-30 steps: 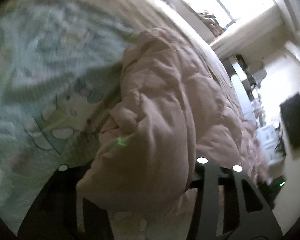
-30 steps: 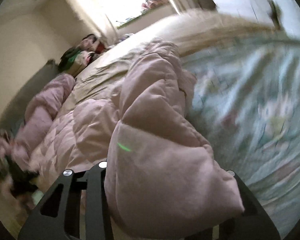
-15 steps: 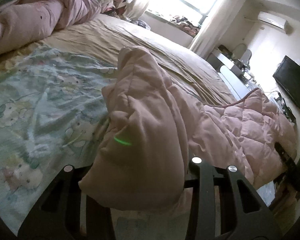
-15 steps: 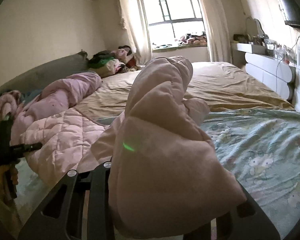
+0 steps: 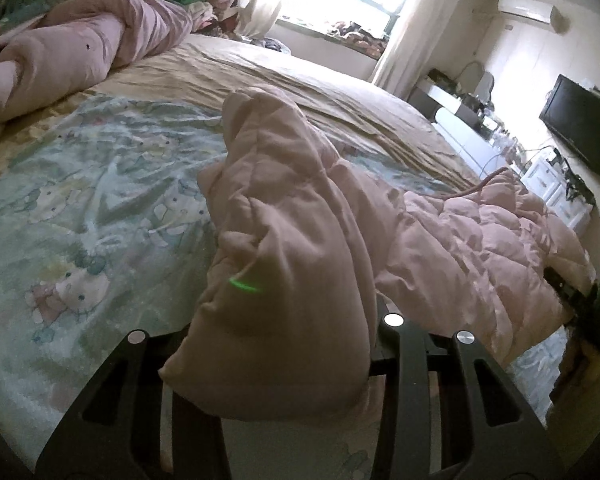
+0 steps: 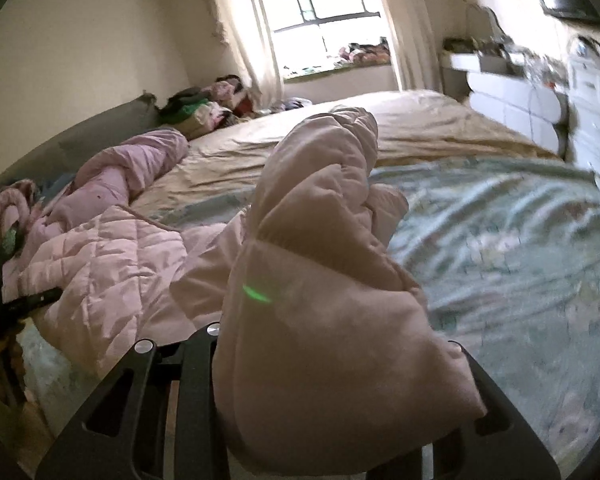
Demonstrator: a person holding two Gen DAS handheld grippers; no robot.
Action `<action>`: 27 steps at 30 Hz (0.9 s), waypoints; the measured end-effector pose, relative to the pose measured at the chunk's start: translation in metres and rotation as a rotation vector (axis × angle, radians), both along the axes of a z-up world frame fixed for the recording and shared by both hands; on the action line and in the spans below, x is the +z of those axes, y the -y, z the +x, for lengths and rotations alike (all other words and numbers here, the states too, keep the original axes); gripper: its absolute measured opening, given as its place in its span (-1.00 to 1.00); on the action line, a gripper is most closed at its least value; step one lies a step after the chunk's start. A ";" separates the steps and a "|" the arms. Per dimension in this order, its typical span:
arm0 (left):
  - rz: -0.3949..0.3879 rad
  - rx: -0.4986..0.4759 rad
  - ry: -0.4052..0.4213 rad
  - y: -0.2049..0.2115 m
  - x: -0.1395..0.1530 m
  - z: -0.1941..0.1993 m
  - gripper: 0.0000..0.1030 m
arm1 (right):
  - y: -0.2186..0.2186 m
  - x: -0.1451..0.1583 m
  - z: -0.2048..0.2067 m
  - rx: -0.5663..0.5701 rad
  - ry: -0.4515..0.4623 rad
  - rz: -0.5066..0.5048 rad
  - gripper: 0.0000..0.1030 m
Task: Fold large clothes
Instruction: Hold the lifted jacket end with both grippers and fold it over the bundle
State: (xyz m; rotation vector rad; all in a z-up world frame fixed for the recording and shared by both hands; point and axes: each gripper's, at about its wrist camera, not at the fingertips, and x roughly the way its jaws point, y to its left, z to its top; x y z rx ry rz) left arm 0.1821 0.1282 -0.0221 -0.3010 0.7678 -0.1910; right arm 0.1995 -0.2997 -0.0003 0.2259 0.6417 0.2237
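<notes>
A large pink quilted padded garment [image 5: 300, 216] lies partly on the bed, with its bulk spread at the right of the left wrist view [image 5: 480, 240] and at the left of the right wrist view [image 6: 112, 256]. My left gripper [image 5: 276, 360] is shut on a bunched corner of it, held above the bed. My right gripper [image 6: 332, 376] is shut on another bunched corner [image 6: 320, 240]. The fabric hides the fingertips in both views. The other gripper shows at the far edge of each view [image 5: 596, 308] [image 6: 4, 304].
The bed has a pale green cartoon-print sheet [image 5: 80, 208] and a tan sheet [image 5: 284, 80] behind it. A rolled pink duvet [image 5: 72, 52] lies at the headboard side. A window [image 6: 324, 12], a white dresser [image 6: 516, 96] and a wall TV [image 5: 580, 120] stand beyond.
Both grippers have swung up from looking down at the sheet to facing the window, keeping hold of the garment corners. The garment's bulk now trails lower beside them.
</notes>
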 end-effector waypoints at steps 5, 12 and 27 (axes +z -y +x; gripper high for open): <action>0.017 0.000 -0.001 -0.001 -0.007 -0.007 -0.40 | 0.002 -0.012 -0.007 -0.039 -0.042 0.000 -0.40; 0.012 0.009 -0.001 -0.005 -0.014 -0.011 -0.40 | -0.001 -0.017 -0.012 -0.065 -0.054 -0.005 -0.39; -0.008 0.029 0.011 -0.013 -0.014 -0.020 -0.39 | -0.009 -0.014 -0.008 -0.035 -0.038 0.001 -0.39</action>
